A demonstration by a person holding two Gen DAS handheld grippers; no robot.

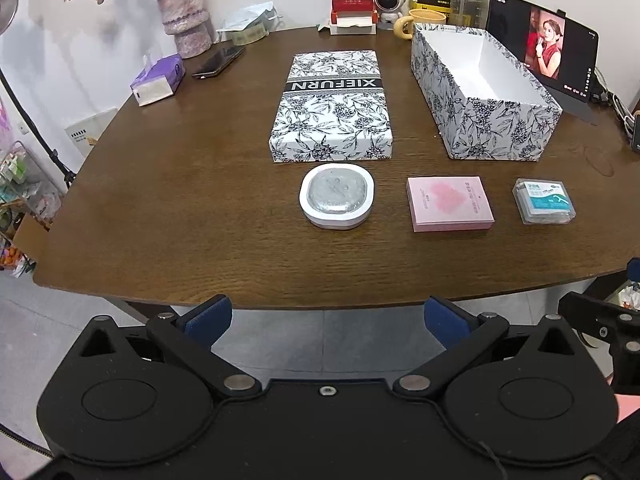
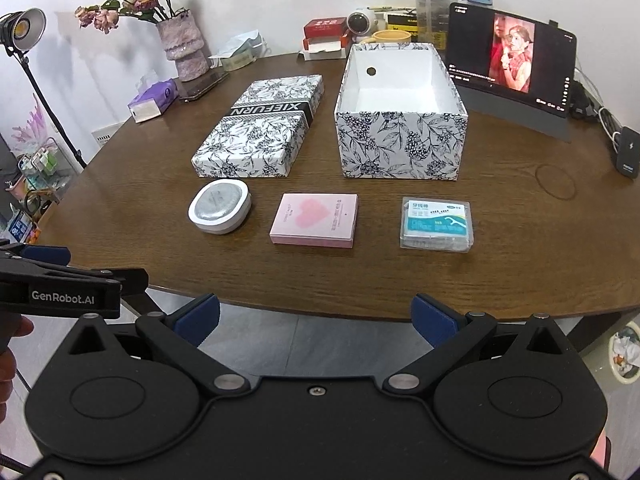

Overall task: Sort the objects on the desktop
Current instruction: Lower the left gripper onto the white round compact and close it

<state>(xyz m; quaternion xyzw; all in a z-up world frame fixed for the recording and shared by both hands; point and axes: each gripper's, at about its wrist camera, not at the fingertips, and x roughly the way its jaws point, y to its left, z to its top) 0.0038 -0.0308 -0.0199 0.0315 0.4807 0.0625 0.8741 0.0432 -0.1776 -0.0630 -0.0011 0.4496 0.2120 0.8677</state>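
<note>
Both the left gripper (image 1: 327, 316) and right gripper (image 2: 316, 314) gape wide, empty, at lower frame. On the dark wood-grain bench (image 1: 200, 220), mid-frame: a rounded white case (image 1: 337, 195), flat pink card box (image 1: 450, 203), clear plastic floss box (image 1: 544, 201). Behind them, a floral cardboard lid (image 1: 332, 106) and open box (image 1: 484, 92).

Bright, even indoor light all over, pretty soft. Faint shadows only, tucked just under the floral-print cardboard lid (image 1: 331, 106) and the open floral-print cardboard box (image 2: 401, 146). Mild sheen on the dark brown wooden table (image 1: 200, 208). Lit round studio lamp on a black stand (image 2: 25, 29) glowing at far left. Heavy fisheye bending, dark vignette corners. Centre sharp, edges a bit soft.
</note>
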